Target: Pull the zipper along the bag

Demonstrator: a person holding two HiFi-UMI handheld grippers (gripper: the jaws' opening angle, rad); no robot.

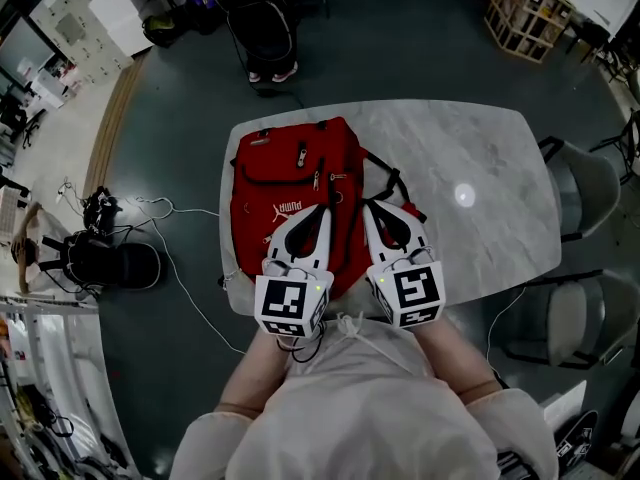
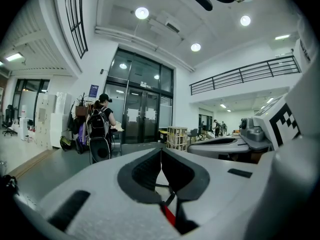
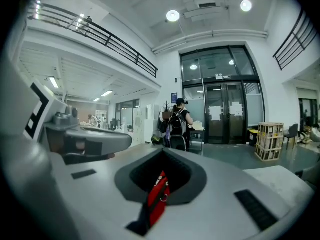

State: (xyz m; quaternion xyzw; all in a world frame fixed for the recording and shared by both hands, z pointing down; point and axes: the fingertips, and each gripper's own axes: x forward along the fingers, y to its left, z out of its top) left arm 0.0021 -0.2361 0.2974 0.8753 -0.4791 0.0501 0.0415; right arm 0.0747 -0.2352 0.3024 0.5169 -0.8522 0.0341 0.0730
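The right gripper (image 1: 366,208) jaws clench the red backpack's (image 1: 290,183) tab (image 3: 158,196), likely anchoring it. The left gripper (image 1: 327,209) jaws pinch a black cord (image 2: 170,200), probably the zipper pull.

A red backpack (image 1: 300,193) with a white logo is laid flat on the left part of the marble surface (image 1: 480,198), front panel upward. Black straps (image 1: 388,183) are spread out at its right side. Small zipper pulls (image 1: 301,155) are seen on the front pockets. A red tab (image 3: 157,196) bearing a small metal ring is clamped in the right tool (image 3: 162,156).
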